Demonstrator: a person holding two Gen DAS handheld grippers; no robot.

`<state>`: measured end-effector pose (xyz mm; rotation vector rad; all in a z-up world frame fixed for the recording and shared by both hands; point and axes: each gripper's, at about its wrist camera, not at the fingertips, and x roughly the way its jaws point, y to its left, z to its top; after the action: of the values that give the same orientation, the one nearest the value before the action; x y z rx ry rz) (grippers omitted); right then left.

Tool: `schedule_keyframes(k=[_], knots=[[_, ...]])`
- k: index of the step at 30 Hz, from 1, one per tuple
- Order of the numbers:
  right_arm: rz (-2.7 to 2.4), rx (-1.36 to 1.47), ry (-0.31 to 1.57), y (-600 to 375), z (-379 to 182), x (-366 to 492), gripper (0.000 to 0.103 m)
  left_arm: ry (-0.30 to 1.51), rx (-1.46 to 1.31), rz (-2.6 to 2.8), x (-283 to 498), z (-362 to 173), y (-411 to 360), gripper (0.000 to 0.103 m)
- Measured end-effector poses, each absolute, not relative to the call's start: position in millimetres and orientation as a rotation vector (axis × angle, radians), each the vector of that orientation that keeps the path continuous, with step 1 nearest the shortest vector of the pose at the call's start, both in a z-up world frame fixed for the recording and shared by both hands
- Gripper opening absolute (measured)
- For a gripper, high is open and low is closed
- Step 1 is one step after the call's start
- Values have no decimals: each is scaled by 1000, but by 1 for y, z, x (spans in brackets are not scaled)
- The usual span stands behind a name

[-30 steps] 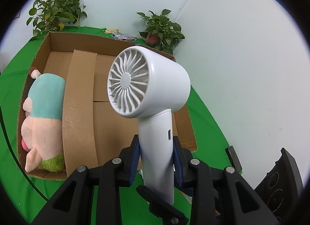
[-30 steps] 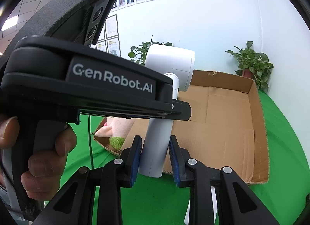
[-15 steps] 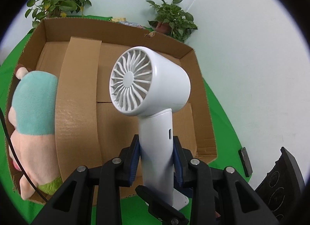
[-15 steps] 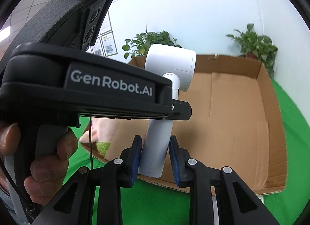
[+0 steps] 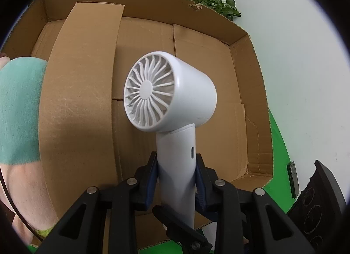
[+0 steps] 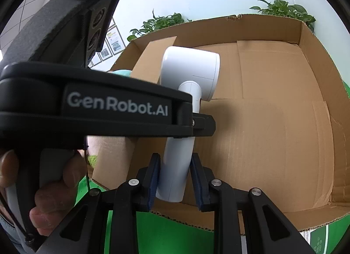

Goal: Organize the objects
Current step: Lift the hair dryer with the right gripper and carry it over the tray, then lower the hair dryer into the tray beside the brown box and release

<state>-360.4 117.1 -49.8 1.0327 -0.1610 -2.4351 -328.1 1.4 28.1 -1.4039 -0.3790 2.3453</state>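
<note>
Gripping the fan [image 5: 170,92] by its handle, your left gripper [image 5: 176,173] had both blue pads pressed flat on the smooth white stem, just under the round head. Your right gripper [image 6: 174,177] sat lower on the same handle, pads [image 6: 154,177] against its sides near the butt end, though whether it truly squeezed or only bracketed the stem was hard to judge. So you carried the fan upright on two holds, above the open box [image 6: 273,122], right of the cardboard divider [image 5: 83,92], with the plush toy [image 5: 19,109] in the left compartment. By the look of it, the fan was light, hollow, stiff plastic, top-heavy because the head overhung the stem. That glossy handle seemed slippery, so it could have twisted between the pads. You were right to hold the handle; the thin grille ribs looked fragile and were no place for a pad. A low, gentle set-down on the cardboard floor seemed wise.
</note>
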Motion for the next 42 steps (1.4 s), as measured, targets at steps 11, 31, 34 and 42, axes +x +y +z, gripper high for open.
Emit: schedule_keyframes(k=[11, 31, 34, 42], knots=[[-2448, 1079, -142, 104, -64, -377, 22, -412, -1402, 2362, -308, 28, -23, 28], [-2509, 1174, 18, 54, -86, -393, 64, -390, -1083, 2607, -208, 56, -93, 28], [-2559, 1124, 64, 61, -74, -378, 81, -296, -1050, 2731, -192, 55, -97, 34], [-2758, 834, 190, 107, -9, -228, 103, -71, -659, 3112, -121, 76, -74, 86]])
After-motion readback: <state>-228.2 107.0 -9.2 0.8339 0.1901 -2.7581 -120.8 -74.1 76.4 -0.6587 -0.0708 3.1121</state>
